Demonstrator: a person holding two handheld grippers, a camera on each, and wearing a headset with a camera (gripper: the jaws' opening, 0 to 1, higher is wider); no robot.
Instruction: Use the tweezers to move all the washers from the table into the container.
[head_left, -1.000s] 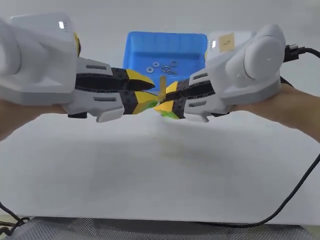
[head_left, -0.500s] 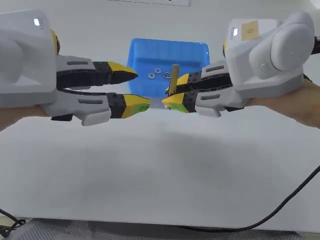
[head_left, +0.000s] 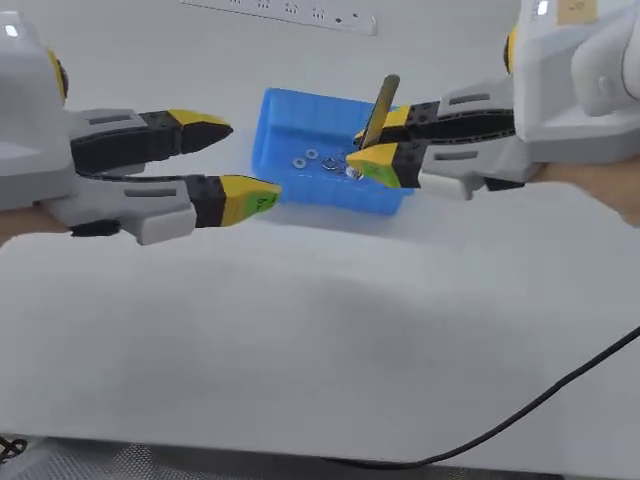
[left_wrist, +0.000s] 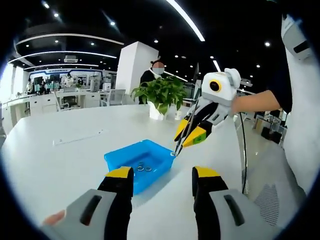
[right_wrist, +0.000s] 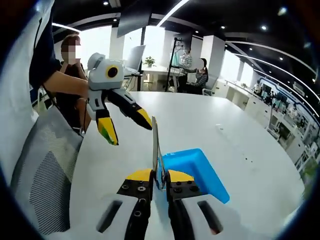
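Above the right part of the blue container (head_left: 275, 110), clamping the tweezers (head_left: 381, 108) between the nearly closed jaws of the right gripper (head_left: 365, 158) and leaning them, upper end tipping away from the person. Reaching with the tweezers' lower tips down inside the container's rim, just beside the washers (head_left: 312, 157) and to their right in the head view. Not showing clearly whether the tips are carrying a washer. Leaving a small cluster of washers lying loose on the container floor, near its middle.

Holding the left gripper (head_left: 248, 162) wide open and empty above the white table (head_left: 320, 330), left of the container and well apart from the right gripper. Framing, in the left gripper view, the container and the tweezers' tips at its far right corner between the spread jaws.

Differing from a second ago: then meeting the two grippers tip to tip at the upright tweezers, in front of the container's near wall; now standing well apart, tilting the tweezers and dipping them over the container's inside.
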